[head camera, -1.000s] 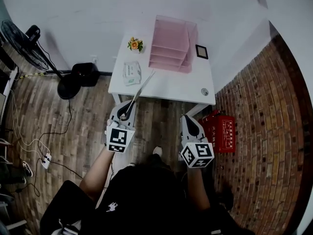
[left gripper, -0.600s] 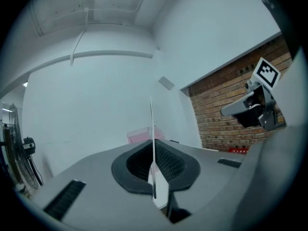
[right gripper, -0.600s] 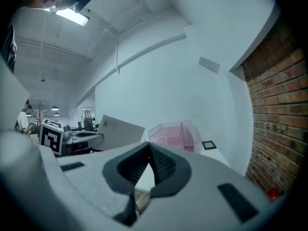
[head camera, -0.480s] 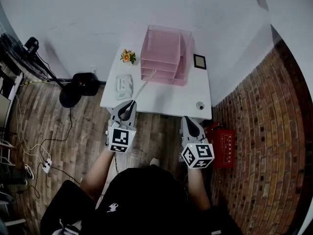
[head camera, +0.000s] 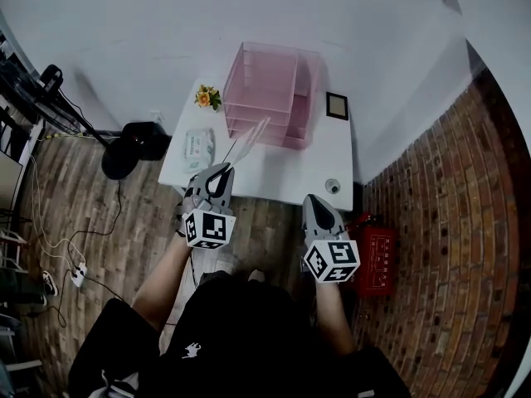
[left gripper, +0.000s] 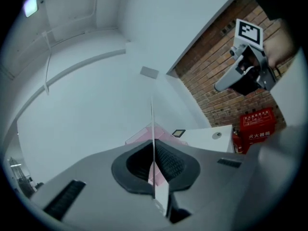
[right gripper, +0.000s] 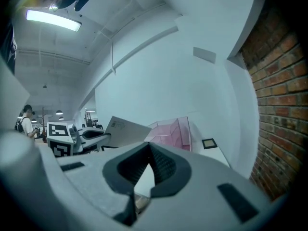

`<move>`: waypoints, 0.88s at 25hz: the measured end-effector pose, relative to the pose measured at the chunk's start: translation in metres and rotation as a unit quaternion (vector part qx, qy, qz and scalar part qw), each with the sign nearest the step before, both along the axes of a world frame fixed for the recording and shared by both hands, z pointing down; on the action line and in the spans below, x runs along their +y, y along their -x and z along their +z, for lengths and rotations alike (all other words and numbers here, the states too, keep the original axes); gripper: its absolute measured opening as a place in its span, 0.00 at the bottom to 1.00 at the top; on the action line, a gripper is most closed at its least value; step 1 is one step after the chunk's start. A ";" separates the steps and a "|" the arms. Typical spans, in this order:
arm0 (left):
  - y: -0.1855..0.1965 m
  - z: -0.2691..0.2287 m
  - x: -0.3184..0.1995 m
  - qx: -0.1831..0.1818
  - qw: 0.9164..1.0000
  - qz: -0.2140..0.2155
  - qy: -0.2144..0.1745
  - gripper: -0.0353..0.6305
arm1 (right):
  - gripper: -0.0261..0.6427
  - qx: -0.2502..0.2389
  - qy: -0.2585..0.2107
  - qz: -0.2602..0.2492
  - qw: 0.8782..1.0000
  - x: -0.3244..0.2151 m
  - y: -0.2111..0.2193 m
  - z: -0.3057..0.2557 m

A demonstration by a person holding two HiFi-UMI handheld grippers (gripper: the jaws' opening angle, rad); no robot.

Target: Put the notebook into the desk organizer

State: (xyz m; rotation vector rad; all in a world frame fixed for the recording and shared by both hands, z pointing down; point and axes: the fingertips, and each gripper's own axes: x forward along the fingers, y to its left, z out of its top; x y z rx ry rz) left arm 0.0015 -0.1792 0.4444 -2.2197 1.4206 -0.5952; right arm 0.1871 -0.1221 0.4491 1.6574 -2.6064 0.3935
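Note:
The notebook [head camera: 246, 144] is thin and pale, seen edge-on, and slants up from my left gripper [head camera: 219, 175] toward the pink desk organizer [head camera: 264, 89]. Its far end reaches the organizer's front. In the left gripper view the notebook [left gripper: 153, 129] stands as a thin vertical sheet pinched between the shut jaws of my left gripper [left gripper: 154, 166]. My right gripper [head camera: 316, 204] hangs at the desk's front edge, shut and holding nothing. The right gripper view shows the notebook [right gripper: 126, 131] flat-on, the organizer [right gripper: 171, 131] behind it, and my right gripper [right gripper: 143, 172] with its pads together.
On the white desk [head camera: 282, 172] are a small flower pot [head camera: 204, 98], a tissue pack [head camera: 197, 149], a dark picture frame [head camera: 337, 106] and a round fitting [head camera: 333, 186]. A red box [head camera: 377, 259] stands on the floor at right, a fan base [head camera: 120, 157] at left.
My left gripper has carried the notebook forward over the desk, its far end now at the organizer's front. The right gripper stays low at the desk edge, still shut.

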 end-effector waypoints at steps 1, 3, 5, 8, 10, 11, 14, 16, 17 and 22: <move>-0.003 0.002 -0.005 -0.011 1.000 0.000 -0.003 0.07 | 0.04 0.000 0.002 -0.003 1.000 -0.004 -0.001 0.002; -0.009 0.006 -0.013 -0.036 0.999 0.002 -0.009 0.07 | 0.04 -0.001 0.005 -0.008 1.000 -0.009 -0.002 0.006; -0.015 0.011 -0.021 -0.061 0.998 0.005 -0.014 0.07 | 0.04 0.000 0.008 -0.016 1.000 -0.015 -0.001 0.009; -0.021 0.019 -0.030 -0.093 0.996 0.010 -0.015 0.07 | 0.04 0.003 0.014 -0.035 0.999 -0.026 0.006 0.012; -0.024 0.023 -0.036 -0.114 0.993 0.011 -0.015 0.07 | 0.04 0.007 0.018 -0.049 0.999 -0.033 0.014 0.015; -0.025 0.025 -0.039 -0.124 0.992 0.012 -0.015 0.07 | 0.04 0.012 0.021 -0.056 0.998 -0.036 0.018 0.017; -0.030 0.033 -0.044 -0.152 0.988 0.018 -0.014 0.07 | 0.04 0.029 0.028 -0.075 0.996 -0.043 0.029 0.026; -0.032 0.037 -0.048 -0.173 0.984 0.023 -0.020 0.07 | 0.04 0.037 0.032 -0.084 0.995 -0.049 0.037 0.031; -0.033 0.038 -0.051 -0.184 0.982 0.025 -0.026 0.07 | 0.04 0.041 0.032 -0.087 0.995 -0.053 0.041 0.033; -0.029 0.042 -0.067 -0.234 0.970 0.031 -0.061 0.07 | 0.04 0.055 0.040 -0.092 0.993 -0.074 0.057 0.044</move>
